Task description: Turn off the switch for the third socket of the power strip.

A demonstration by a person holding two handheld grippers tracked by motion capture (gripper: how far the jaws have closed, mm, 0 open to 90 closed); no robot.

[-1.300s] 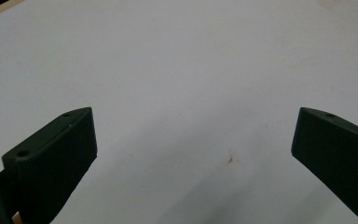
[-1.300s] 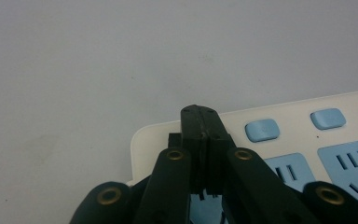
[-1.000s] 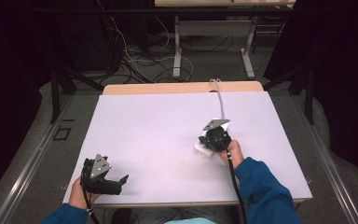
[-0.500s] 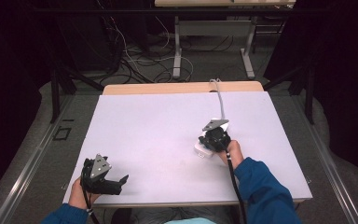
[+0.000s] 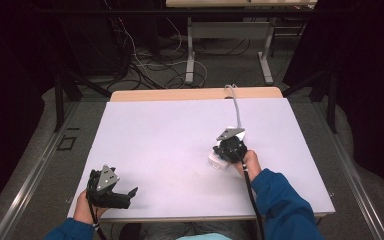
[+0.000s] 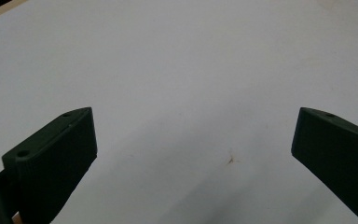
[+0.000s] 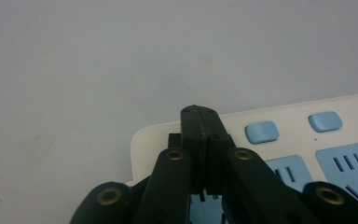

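Observation:
A white power strip (image 7: 289, 114) with blue switch buttons (image 7: 262, 131) and blue sockets (image 7: 349, 165) lies flat on the white table (image 5: 170, 140), right of the middle. My right gripper (image 7: 200, 116) is shut, its two jaws pressed together with nothing seen between them, and its tip sits over the strip's end beside the buttons. From above, the right gripper (image 5: 228, 150) covers most of the strip (image 5: 216, 161). My left gripper (image 6: 196, 135) stands open over bare table, near the front left corner (image 5: 125, 196).
The strip's grey-white cable (image 5: 236, 107) runs from it to the table's back edge. A wooden strip (image 5: 195, 94) borders the far side. Beyond it are table legs and loose cables on the floor. A small brown mark (image 6: 231, 160) is on the tabletop between the left jaws.

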